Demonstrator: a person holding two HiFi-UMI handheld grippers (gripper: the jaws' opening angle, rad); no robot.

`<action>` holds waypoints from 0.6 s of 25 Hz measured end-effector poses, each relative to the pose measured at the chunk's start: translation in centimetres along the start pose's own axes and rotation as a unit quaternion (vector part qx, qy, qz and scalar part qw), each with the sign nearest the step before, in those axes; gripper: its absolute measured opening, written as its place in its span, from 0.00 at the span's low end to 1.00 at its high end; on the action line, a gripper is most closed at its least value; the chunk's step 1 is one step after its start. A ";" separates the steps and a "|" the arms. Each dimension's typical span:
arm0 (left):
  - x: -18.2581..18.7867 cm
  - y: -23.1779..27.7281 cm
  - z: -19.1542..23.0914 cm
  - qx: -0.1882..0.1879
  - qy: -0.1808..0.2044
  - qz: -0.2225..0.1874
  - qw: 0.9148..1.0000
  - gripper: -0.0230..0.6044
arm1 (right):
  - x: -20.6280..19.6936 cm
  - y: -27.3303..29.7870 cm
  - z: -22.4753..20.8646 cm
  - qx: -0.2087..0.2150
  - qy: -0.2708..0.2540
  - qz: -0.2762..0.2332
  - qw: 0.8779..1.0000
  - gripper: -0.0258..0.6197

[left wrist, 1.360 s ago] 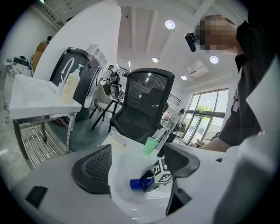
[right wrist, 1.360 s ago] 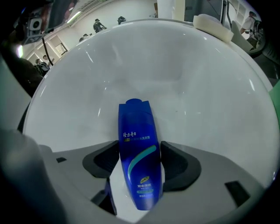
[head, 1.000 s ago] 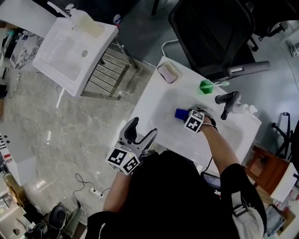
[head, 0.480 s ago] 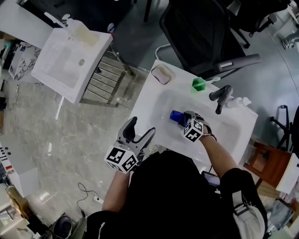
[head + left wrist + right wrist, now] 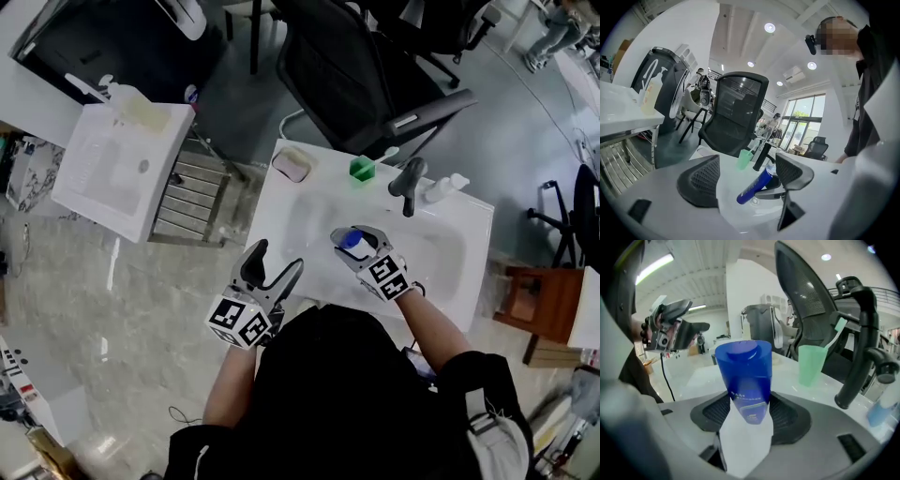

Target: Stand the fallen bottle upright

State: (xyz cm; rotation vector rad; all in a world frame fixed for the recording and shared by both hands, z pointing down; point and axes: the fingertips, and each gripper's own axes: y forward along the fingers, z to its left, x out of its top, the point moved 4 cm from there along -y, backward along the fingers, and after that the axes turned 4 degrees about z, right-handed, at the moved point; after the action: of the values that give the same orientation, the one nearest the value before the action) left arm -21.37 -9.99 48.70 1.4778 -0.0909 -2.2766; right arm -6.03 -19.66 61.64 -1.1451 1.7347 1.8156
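Right gripper, jaws just closing, clamped tilted blue bottle mid-frame above white sink basin. Left gripper gaped empty, lower left. Risk, as judged: smooth bottle slipped from pads, or toppled once set on curved basin.

Your blue bottle sits tilted between the jaws of your right tongs, which have just been closing on it, flat blue end jutting past their tips.
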 end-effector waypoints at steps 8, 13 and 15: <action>0.5 2.2 -2.3 -0.063 0.022 0.008 0.998 0.66 | 1.6 -5.8 -0.8 -0.064 0.071 -0.078 0.992 0.46; 0.4 3.6 -4.0 -0.103 0.036 0.023 0.994 0.66 | 0.7 -9.9 -2.1 -0.114 0.110 -0.116 0.981 0.46; 0.3 4.2 -4.8 -0.117 0.040 0.028 0.992 0.66 | 0.3 -11.5 -2.8 -0.134 0.126 -0.129 0.974 0.46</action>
State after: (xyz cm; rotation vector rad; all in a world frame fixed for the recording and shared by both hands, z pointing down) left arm -15.91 -13.06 47.55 1.4226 0.1518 -2.0996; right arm 3.23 -20.48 54.29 -1.6890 1.4075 1.8413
